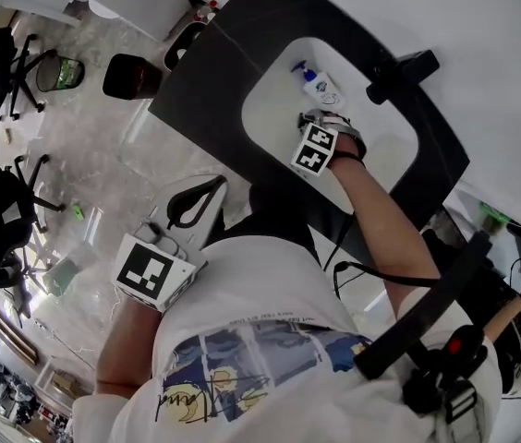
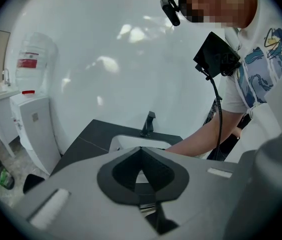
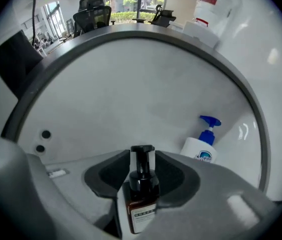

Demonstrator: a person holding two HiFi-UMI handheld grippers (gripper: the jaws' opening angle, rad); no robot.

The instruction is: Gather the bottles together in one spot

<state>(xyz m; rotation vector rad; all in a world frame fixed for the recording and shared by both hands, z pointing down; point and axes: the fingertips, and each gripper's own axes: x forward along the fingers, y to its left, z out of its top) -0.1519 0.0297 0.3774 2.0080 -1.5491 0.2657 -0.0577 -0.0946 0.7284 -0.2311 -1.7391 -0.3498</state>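
A brown bottle [image 3: 142,194] with a black pump top stands upright between the jaws of my right gripper [image 3: 142,154], down inside the white sink basin [image 3: 131,99]. The jaws flank it and look slightly apart from it, so the gripper reads as open. A white bottle with a blue pump [image 3: 199,149] stands a little beyond it to the right, against the basin wall. In the head view that white bottle [image 1: 321,86] lies just past my right gripper [image 1: 312,120]; the brown bottle is hidden there. My left gripper [image 2: 141,149] is shut and empty, held low beside the counter [image 1: 207,192].
The basin [image 1: 270,109] is set in a black counter [image 1: 205,90] with a black faucet [image 1: 399,72] at its far rim. A water dispenser [image 2: 31,124] stands left of the counter. A dark bin [image 1: 131,75] and office chairs [image 1: 2,63] are on the floor.
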